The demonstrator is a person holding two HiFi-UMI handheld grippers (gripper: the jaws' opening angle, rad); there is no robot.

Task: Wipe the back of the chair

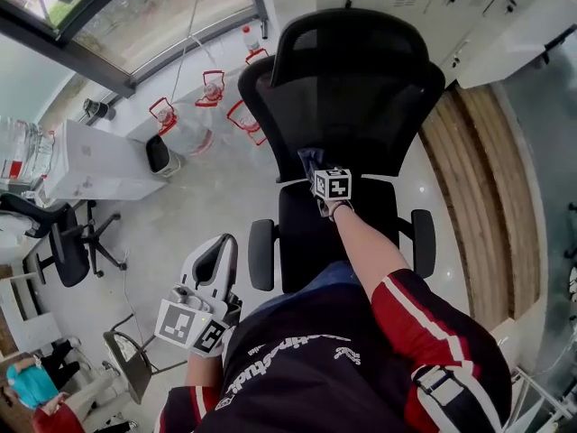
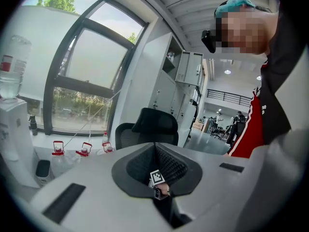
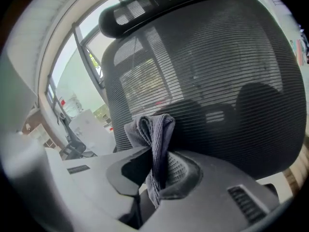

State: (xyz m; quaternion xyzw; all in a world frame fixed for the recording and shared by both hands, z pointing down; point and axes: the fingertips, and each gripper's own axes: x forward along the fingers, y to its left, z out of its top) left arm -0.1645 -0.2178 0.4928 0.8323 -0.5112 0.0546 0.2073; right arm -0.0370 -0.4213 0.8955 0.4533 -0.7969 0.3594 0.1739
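Right gripper view alone shows the right gripper (image 3: 157, 174) clamping a grey cloth (image 3: 153, 129) at the chair's mesh back (image 3: 217, 71); left gripper (image 2: 155, 172) closed, empty.

Chair back (image 3: 217, 71): black woven mesh, matt. Cloth (image 3: 155, 144): grey ribbed fabric. Floor (image 1: 198, 206), left of frame: glossy, pale. Boards (image 1: 487, 206), right: wood grain.

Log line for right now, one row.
phase: wipe | right gripper: shut on cloth, at lower chair back | left gripper: shut, empty, off the chair
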